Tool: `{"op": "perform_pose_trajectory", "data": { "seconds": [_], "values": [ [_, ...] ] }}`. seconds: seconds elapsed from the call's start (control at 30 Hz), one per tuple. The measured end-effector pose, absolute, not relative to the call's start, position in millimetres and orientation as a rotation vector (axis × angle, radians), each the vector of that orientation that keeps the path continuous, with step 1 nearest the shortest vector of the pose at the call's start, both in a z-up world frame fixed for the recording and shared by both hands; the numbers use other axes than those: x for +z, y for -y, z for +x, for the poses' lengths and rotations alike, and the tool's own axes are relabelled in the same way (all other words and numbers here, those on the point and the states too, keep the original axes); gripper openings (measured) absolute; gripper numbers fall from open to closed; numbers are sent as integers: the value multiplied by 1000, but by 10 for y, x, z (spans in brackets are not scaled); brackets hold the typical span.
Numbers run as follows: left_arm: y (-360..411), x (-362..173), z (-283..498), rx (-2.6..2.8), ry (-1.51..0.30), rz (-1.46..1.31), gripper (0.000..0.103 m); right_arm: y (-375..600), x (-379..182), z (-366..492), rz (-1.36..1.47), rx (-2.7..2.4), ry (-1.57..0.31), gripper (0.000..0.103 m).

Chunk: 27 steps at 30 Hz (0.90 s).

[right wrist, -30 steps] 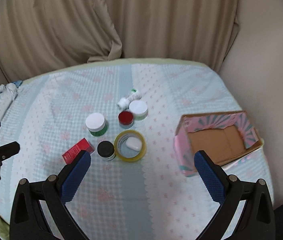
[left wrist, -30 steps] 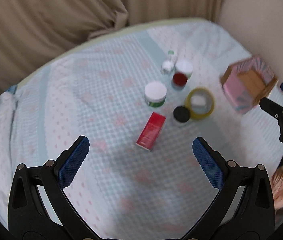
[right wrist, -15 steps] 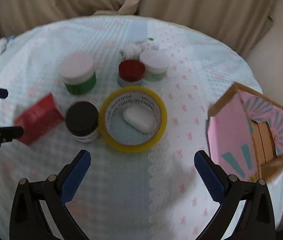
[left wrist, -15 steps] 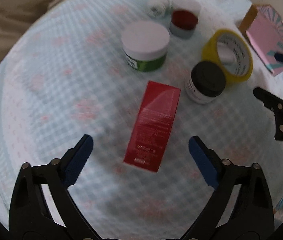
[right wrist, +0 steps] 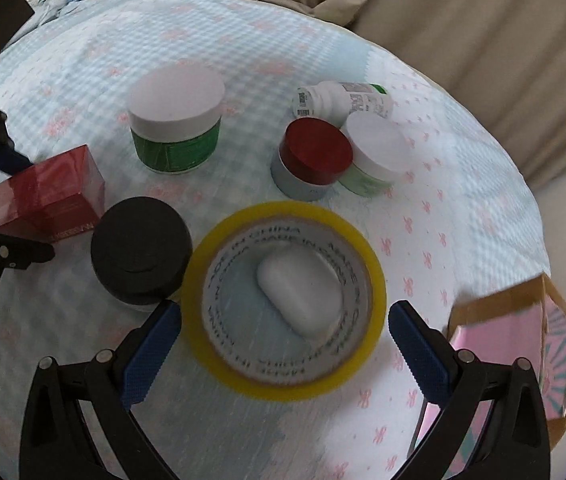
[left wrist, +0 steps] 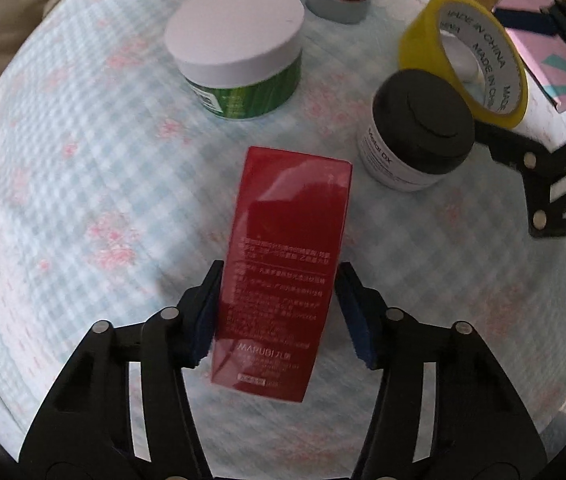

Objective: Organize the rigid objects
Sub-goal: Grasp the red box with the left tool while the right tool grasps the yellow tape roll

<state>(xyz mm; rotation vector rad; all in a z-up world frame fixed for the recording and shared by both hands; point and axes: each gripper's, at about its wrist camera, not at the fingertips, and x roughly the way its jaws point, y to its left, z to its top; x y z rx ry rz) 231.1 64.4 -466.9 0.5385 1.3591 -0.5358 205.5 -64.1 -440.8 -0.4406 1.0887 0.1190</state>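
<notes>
A red box (left wrist: 283,256) lies on the checkered cloth. My left gripper (left wrist: 279,312) has closed its blue pads on the box's two long sides. The box also shows in the right wrist view (right wrist: 47,196). My right gripper (right wrist: 283,336) is open, its fingers on either side of a yellow tape roll (right wrist: 283,304) lying flat with a white oval object (right wrist: 301,294) inside it. A black-lidded jar (right wrist: 139,248) touches the roll's left side.
A green jar with white lid (right wrist: 177,120), a red-lidded grey jar (right wrist: 313,158), a small white-lidded jar (right wrist: 377,154) and a lying white bottle (right wrist: 343,100) stand behind. A pink patterned cardboard box (right wrist: 523,344) sits right. Beige curtains hang behind the table.
My left gripper moved down onto the red box and closed on it. My right gripper moved forward and down until its open fingers flank the yellow tape roll.
</notes>
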Motion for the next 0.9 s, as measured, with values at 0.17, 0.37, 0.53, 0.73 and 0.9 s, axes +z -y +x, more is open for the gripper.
{"op": "perform_pose_trajectory", "data": {
  "seconds": [0.17,0.37,0.53,0.73,0.9],
  "values": [
    [-595,-4680,2271,-537,-1353,549,44,680,-4445,2159,-444,166,-1107,97],
    [-625,-4651,2257,-535,-1347,518,42,664,-4425,2130,-426,156,-1113,96],
    [-785,-4559,2241,-513,-1331,473,40,708,-4371,2114,-383,135,-1121,96],
    [-808,-4283,2084,-496,-1306,427,40,808,-4123,2013,-260,100,-1112,96],
    [-791,-3813,1899,-485,-1262,382,40,899,-3702,1889,-126,65,-1084,96]
  ]
}}
